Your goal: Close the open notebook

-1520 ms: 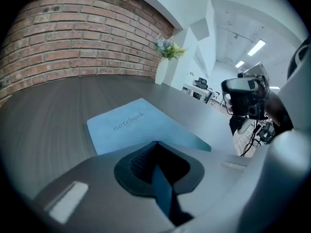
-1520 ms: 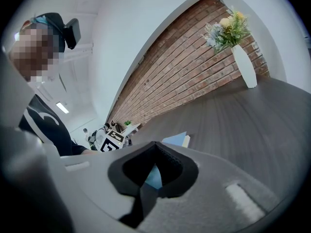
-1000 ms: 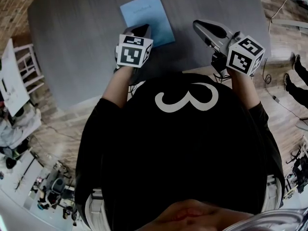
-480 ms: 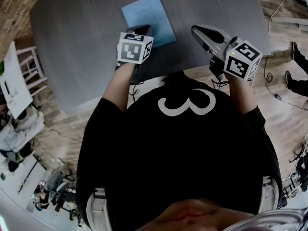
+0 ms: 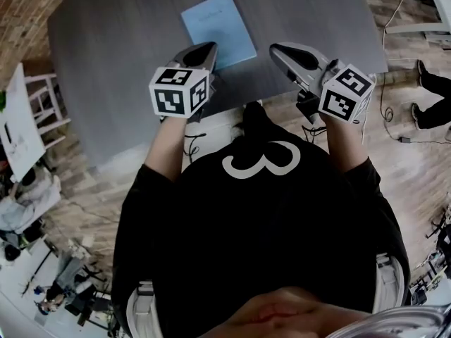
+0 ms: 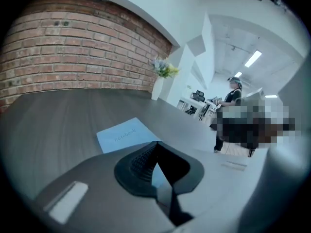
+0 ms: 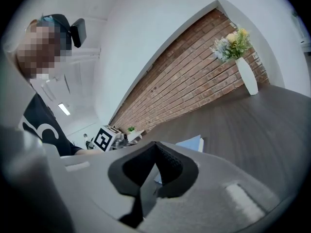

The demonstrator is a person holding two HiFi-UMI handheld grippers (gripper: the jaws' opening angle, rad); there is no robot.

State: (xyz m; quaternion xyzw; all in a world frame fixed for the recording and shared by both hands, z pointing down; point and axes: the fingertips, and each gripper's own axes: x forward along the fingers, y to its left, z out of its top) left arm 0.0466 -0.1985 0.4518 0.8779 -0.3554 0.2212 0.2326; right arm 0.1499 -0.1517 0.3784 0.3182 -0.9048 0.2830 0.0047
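A light blue notebook lies shut and flat on the dark grey table, its cover up. In the left gripper view the notebook sits just beyond the jaw tips. My left gripper hovers over the notebook's near left corner, shut with nothing in it. My right gripper hangs to the right of the notebook, apart from it, also shut and empty. From the right gripper view only a corner of the notebook shows past the jaws. The left gripper and right gripper each have their tips touching.
A white vase of flowers stands at the table's far end by the brick wall. Behind the table stands a person. A white chair is left of the table, and cables lie on the wooden floor at right.
Both grippers have drawn back toward the person's body. The left one has slid left and nearer, off the notebook's lower edge. The notebook has not moved.
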